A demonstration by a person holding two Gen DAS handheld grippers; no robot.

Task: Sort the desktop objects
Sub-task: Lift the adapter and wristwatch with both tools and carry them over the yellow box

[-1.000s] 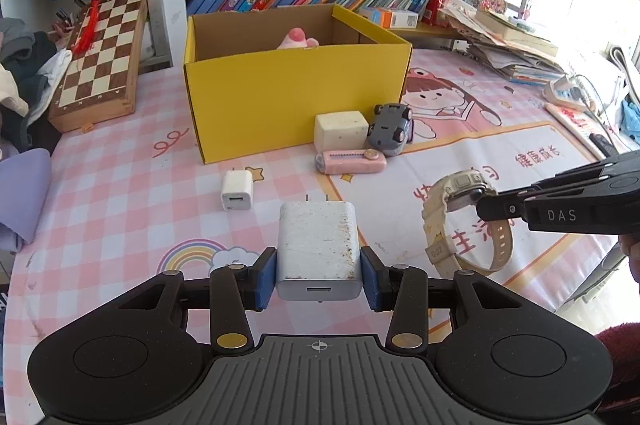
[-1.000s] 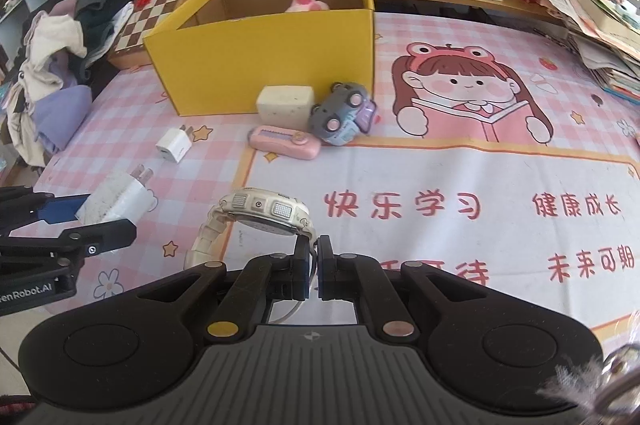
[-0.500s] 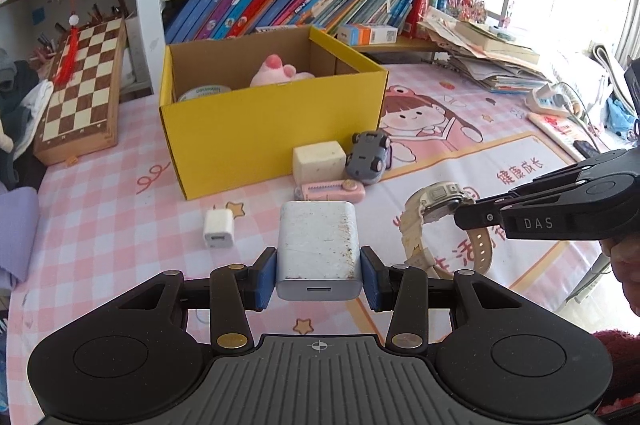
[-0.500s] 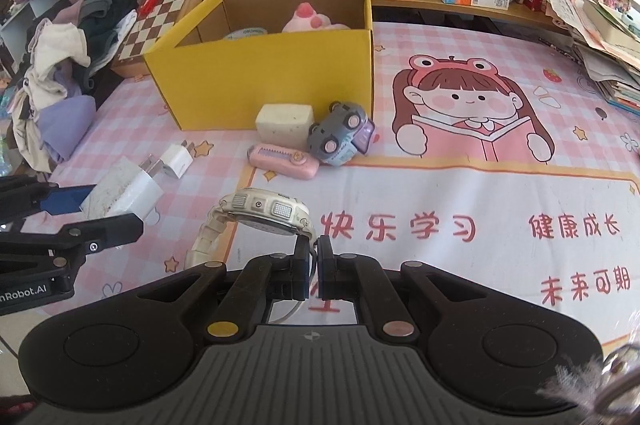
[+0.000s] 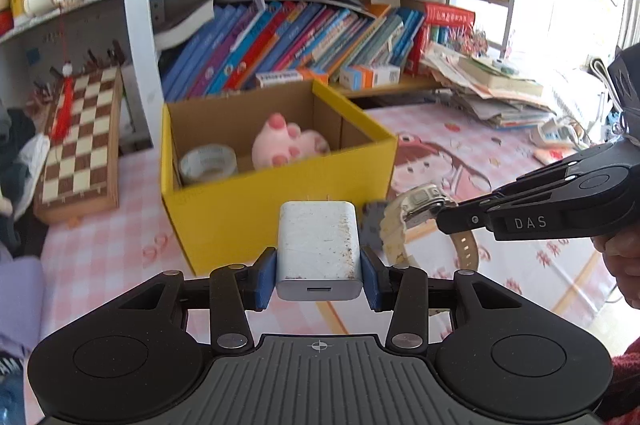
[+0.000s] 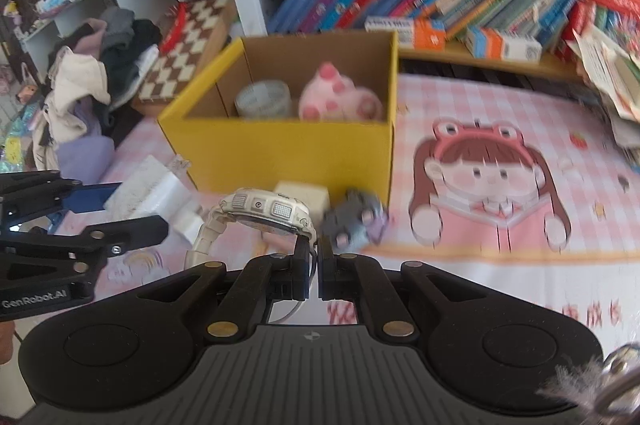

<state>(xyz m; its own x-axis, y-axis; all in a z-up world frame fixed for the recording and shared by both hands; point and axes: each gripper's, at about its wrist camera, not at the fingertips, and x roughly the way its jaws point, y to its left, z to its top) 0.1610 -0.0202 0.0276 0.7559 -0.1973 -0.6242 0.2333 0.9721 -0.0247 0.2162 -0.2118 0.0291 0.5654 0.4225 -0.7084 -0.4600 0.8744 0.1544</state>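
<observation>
Now, with your left gripper (image 5: 319, 277) clamped on the charger (image 5: 318, 249) and your right gripper (image 6: 314, 257) apparently pinching the watch (image 6: 266, 215), clear the yellow box (image 5: 248, 209) rim before releasing.

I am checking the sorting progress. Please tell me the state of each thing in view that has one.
Left gripper: shut on white charger, lifted.
Right gripper: shut on cream watch, lifted.
Yellow box: open; tape roll and pink plush inside.
Toy car: on the table, outside the box.
</observation>
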